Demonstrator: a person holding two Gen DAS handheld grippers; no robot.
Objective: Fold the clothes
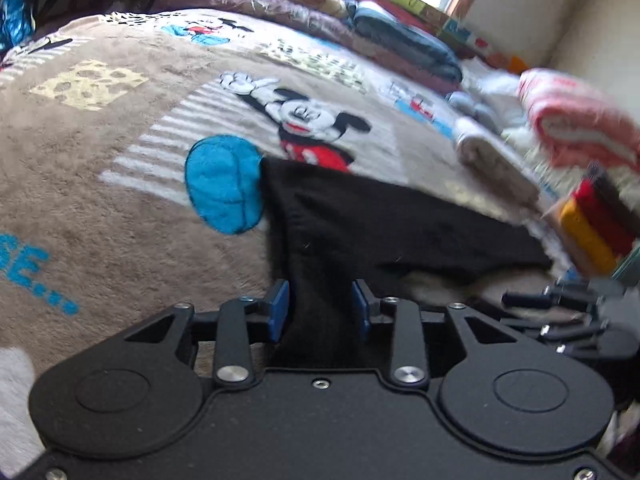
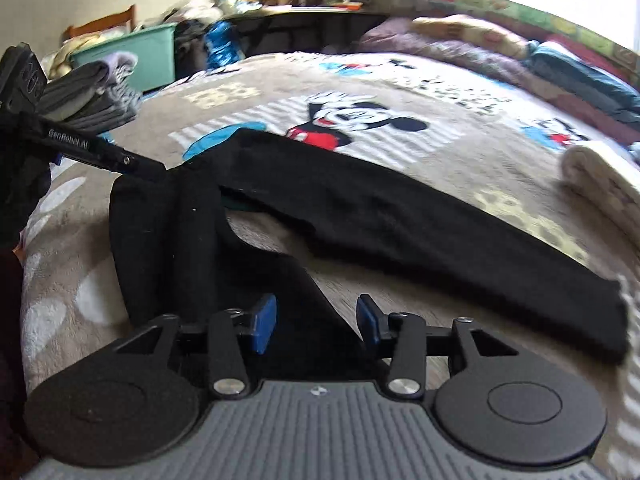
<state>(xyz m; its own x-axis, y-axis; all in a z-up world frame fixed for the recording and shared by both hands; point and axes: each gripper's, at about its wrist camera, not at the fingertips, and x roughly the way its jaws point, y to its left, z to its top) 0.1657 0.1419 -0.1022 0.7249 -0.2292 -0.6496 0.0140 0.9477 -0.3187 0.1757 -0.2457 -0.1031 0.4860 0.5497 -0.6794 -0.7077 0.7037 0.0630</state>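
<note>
A black pair of trousers (image 2: 380, 220) lies on the mouse-print blanket (image 2: 400, 92). One leg stretches out to the right and the other part is bunched toward me on the left. My right gripper (image 2: 316, 320) is open low over the near bunched part, with black cloth and some bare blanket between its blue pads. My left gripper (image 1: 320, 308) is open too. A fold of the trousers (image 1: 360, 220) runs up between its pads, which stand slightly off the cloth. In the right wrist view the left gripper (image 2: 158, 168) reaches in from the left to the trousers' far corner.
A rolled beige towel (image 1: 492, 160), a pink-and-white folded blanket (image 1: 580, 120) and a striped stack (image 1: 592, 224) sit at the bed's right. Pillows and quilts (image 1: 400, 40) line the far side. A grey folded pile (image 2: 92, 96) and a teal bin (image 2: 140, 56) stand to the left.
</note>
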